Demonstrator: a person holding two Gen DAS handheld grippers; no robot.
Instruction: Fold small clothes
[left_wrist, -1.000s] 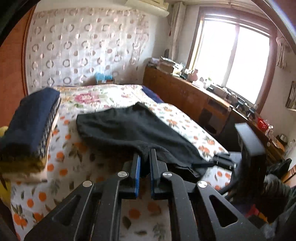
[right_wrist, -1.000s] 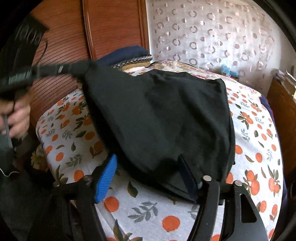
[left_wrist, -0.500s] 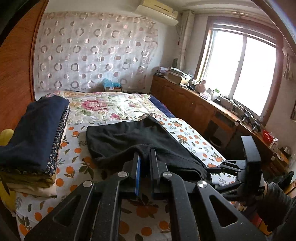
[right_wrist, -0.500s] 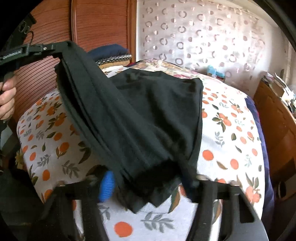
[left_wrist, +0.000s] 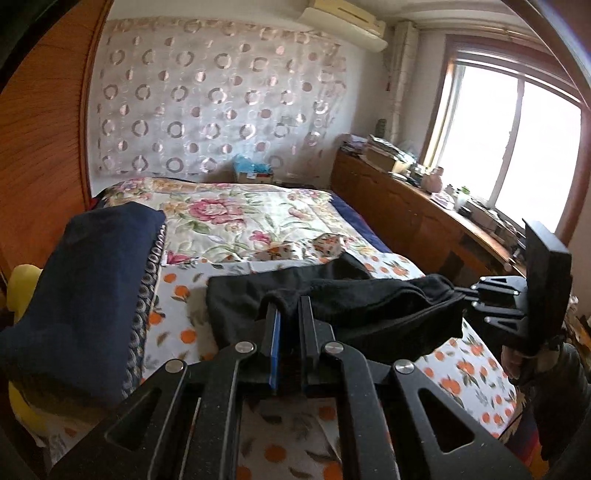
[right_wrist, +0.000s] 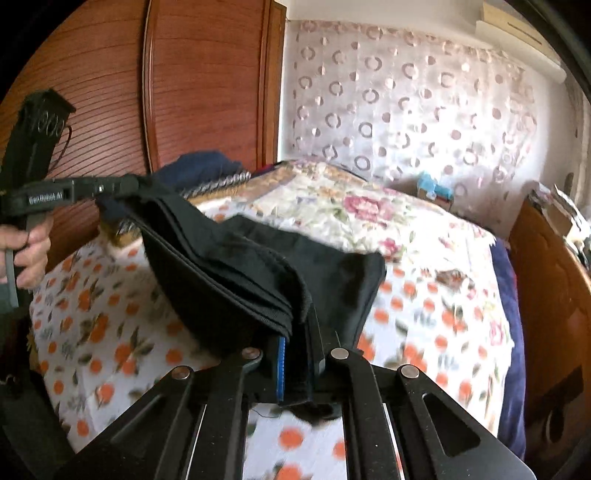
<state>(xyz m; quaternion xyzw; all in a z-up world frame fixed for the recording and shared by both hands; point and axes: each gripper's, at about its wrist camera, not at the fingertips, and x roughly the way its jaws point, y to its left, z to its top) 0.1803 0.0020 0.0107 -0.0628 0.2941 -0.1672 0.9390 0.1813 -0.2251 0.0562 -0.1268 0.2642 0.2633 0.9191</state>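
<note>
Black garment (right_wrist: 236, 280) hangs between the two grippers, lifted off the bed (right_wrist: 424, 302) along its near edge; the far part drapes back down onto the orange-print sheet (right_wrist: 92, 332). Landmark for all places below: the stack of folded clothes (left_wrist: 85, 295) at the headboard side of the bed.

Left gripper (left_wrist: 290, 314): clenched on a bunched corner of the garment, the corner nearest the stack. Cloth wraps over both fingertips.

Right gripper (right_wrist: 295, 332): clamped tight on the opposite corner, the one farthest from the stack, toward the cabinet (left_wrist: 413, 218) side. Several layered edges of cloth sit between the pads (right_wrist: 281, 354); a stitched hem is visible along the hanging edge.

Handling, judged:
- Soft and limp. It sags in a deep curve between the two holds, so it carries no shape of its own; span must be kept taut for a clean fold line.
- Light. No visible strain at either hold.
- Thick, slightly fuzzy knit, not slippery; pads should keep it. Risk is that one layer of the stack in the right hold slips free while the others stay.
- Not fragile; a firm pinch is safe.

Where to hold: the two corners of the near edge, as now, gripping through all layers near the hem, where the cloth is firmest. Laying the held edge over the far edge, away from the stack, looks like the step in hand.
</note>
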